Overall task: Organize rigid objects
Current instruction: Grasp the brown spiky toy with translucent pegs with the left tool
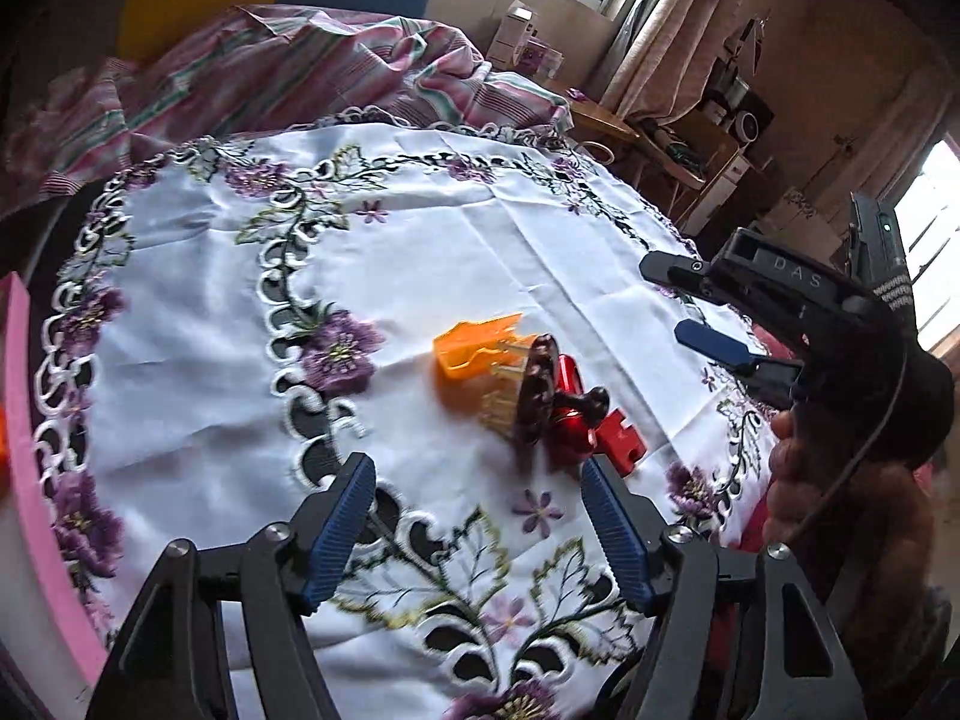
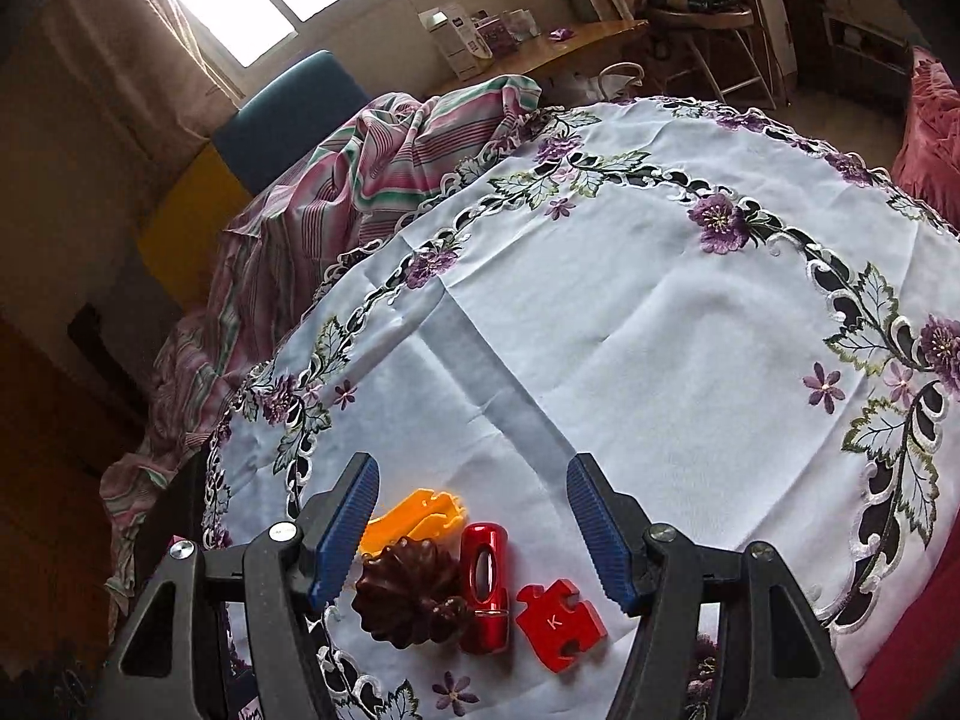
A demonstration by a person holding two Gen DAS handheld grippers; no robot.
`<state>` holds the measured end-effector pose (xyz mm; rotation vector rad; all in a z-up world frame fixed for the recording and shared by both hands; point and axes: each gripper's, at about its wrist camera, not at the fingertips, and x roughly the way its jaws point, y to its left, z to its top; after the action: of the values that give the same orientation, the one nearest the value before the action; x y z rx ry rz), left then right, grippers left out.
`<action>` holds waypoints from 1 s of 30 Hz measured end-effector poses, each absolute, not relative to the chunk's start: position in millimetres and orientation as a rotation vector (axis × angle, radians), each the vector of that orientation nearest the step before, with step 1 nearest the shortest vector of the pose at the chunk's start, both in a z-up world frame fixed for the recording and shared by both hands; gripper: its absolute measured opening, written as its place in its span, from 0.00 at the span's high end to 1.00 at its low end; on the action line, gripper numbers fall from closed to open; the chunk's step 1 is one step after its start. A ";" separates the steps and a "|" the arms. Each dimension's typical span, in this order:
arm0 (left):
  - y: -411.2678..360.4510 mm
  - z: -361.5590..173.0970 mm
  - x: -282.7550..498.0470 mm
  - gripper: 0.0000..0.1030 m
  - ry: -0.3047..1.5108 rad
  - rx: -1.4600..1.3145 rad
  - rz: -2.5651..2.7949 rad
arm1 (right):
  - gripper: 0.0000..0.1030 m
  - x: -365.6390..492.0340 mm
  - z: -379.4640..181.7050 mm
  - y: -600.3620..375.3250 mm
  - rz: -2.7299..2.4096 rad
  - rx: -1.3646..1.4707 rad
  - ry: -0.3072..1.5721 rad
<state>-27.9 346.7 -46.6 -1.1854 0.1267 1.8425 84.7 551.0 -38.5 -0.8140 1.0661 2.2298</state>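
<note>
A small cluster lies on the embroidered white tablecloth [image 1: 420, 252]: an orange plastic piece [image 1: 477, 345], a dark brown ridged brush-like object [image 1: 537, 396], a red metal cylinder [image 1: 570, 408] and a red puzzle piece [image 1: 621, 435]. My left gripper [image 1: 477, 516] is open and empty, just short of the cluster. My right gripper [image 1: 678, 300] is open and empty, to the right of the cluster. In the right wrist view the right gripper [image 2: 474, 510] hovers above the orange piece [image 2: 420, 519], brown object [image 2: 411, 597], red cylinder [image 2: 486, 582] and puzzle piece [image 2: 558, 621], marked K.
A pink foam edge [image 1: 36, 468] runs along the left of the table. A striped pink cloth [image 1: 288, 66] is heaped at the far side, with a blue chair [image 2: 288, 114] behind. A wooden desk with boxes [image 2: 480, 36] stands by the window.
</note>
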 end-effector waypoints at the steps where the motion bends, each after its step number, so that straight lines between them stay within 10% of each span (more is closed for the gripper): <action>1: 354.3 -48.2 -29.6 0.28 0.111 -1.195 1.831 | 0.36 85.6 -38.9 552.0 2.227 -0.809 1.074; 13: 416.6 -85.3 -56.8 0.23 -0.008 -1.343 1.773 | 0.36 80.1 -43.3 555.2 2.236 -0.830 1.118; 16: 424.2 -99.0 -56.1 0.53 0.028 -1.390 1.726 | 0.36 80.1 -44.3 556.0 2.229 -0.835 1.117; 30: 341.4 -69.3 -43.2 0.59 0.099 -1.257 1.817 | 0.36 62.5 -47.2 541.6 2.291 -0.952 1.039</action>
<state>-43.2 341.4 -69.3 -1.2566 0.0986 1.8170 62.5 541.6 -47.2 -0.9521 1.0388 2.2915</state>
